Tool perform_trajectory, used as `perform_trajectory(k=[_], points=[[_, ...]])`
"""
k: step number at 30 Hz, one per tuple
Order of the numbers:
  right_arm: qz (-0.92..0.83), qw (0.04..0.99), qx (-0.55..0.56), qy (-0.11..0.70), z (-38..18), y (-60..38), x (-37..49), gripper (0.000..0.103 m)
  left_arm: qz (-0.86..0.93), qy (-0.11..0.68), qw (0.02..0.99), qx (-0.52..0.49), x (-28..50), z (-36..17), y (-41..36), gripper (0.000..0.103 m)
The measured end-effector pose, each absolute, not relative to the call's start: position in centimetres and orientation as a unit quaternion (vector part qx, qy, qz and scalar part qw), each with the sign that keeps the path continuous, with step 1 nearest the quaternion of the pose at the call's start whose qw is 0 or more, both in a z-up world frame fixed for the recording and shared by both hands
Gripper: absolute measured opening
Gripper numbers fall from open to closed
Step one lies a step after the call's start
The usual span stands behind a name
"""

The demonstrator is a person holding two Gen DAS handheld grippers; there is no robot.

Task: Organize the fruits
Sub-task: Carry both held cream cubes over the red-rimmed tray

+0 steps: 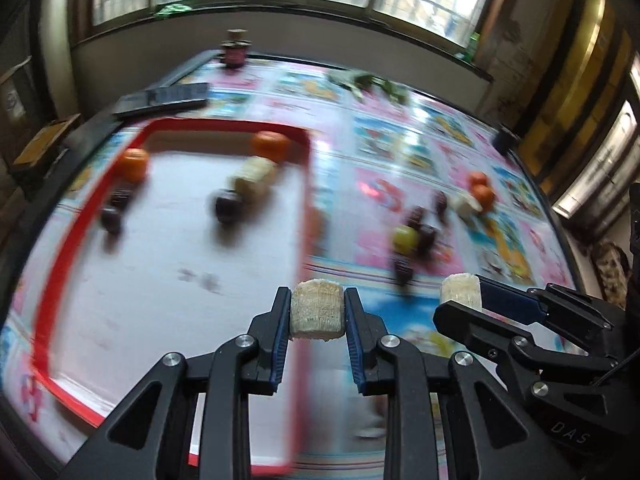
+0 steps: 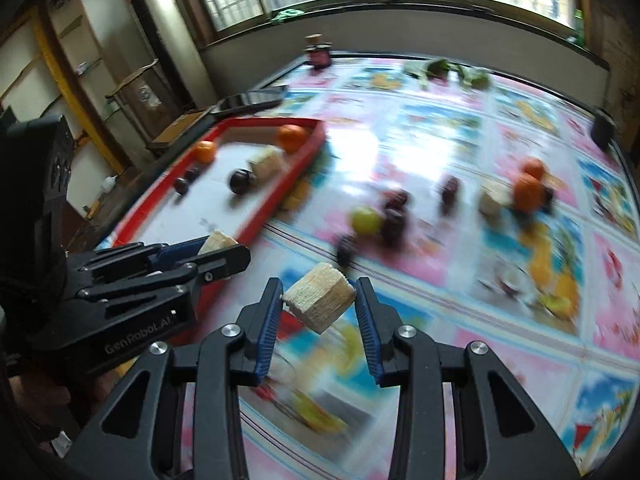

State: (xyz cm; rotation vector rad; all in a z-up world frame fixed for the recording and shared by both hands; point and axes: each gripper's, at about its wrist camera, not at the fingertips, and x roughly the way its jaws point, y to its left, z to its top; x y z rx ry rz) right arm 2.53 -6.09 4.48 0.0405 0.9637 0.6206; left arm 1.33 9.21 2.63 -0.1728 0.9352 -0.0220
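The left claw [image 1: 317,314] pinched a pale, stringy chunk of fruit [image 1: 317,313] between its blue pads, right over the near right edge of the red tray [image 1: 86,216]. The right claw [image 2: 320,307] pinched another pale chunk [image 2: 320,302], held tilted, above the bright picture cloth on the worktop [image 2: 520,128]. It hung just to the right of the tray. Both chunks were up in the air, not resting on anything.

In the tray there were already two oranges [image 1: 271,145], a pale chunk [image 1: 253,178] and some dark plums [image 1: 227,207]. More fruit sat in a loose pile on the cloth: a green fruit [image 2: 366,220], dark plums [image 2: 394,222] and oranges [image 2: 528,192].

The step in hand looked like carrying both chunks to the tray. To do it well, each chunk should probably go beside the pale chunk already there, so like sits with like. The claws were close together, so they should take care not to bump. The tilted chunk was held at its corners and might slip, so a slow, level move seemed best. Each chunk should be lowered almost to the tray floor before the pads let go, so it would not roll into the plums.
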Motion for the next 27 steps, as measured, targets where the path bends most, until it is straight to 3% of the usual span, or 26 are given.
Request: perform_trajectory(k=[13,27], points=[[0.354,0.814,-0.024,0.459,3.8,6.0,6.7,0.039,0.095,0.458,0.877,-0.109,3.5,0.9,19.7,0.025],[0.379,0.8,-0.085,0.458,1.8,12.3,8.8,0.039,0.116,0.476,0.862,-0.131,5.1,-0.9,23.0,0.025]])
